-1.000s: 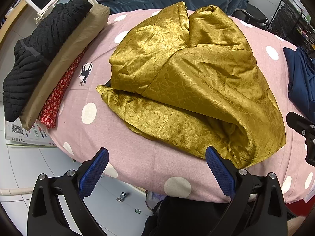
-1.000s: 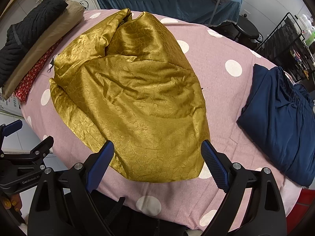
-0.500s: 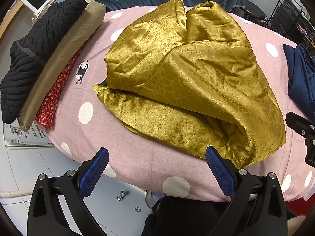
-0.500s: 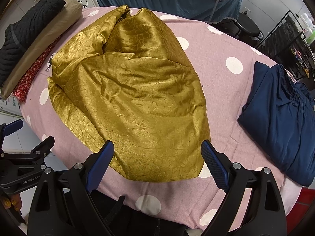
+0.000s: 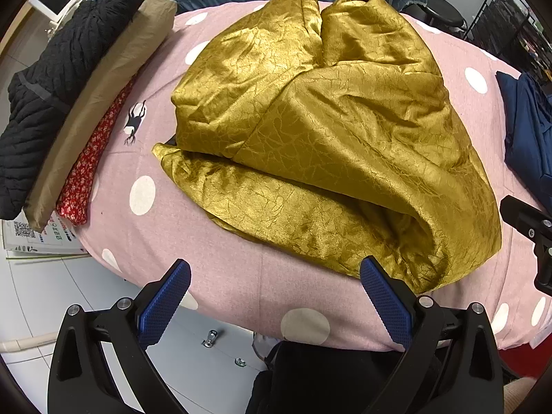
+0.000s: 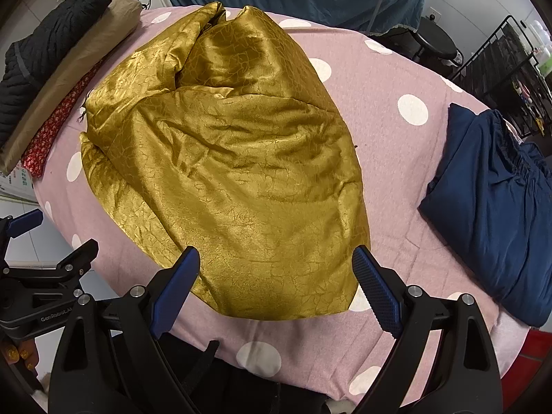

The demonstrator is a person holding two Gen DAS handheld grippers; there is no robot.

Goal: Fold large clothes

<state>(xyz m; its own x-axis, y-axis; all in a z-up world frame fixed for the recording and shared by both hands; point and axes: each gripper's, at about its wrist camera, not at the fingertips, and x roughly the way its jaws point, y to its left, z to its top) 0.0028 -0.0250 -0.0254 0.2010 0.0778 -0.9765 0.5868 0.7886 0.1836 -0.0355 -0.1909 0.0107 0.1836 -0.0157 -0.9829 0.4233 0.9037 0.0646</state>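
I see the gold garment [image 5: 321, 145] lying crumpled and partly folded over itself on the pink dotted counter [image 5: 241, 286], filling most of its middle. My left gripper [image 5: 276, 296] hangs over the near edge, fingers [image 5: 165, 303] wide apart and holding nothing — the right-hand pad sits just at the cloth's near hem. My right gripper [image 6: 276, 286] hovers above the garment's near corner, fingers [image 6: 376, 291] also spread and empty. To the left a stack [image 5: 62, 103] lies along the counter's edge — black knit, tan and red floral pieces. A navy garment [image 6: 493, 203] lies at the right, apart from the gold one.
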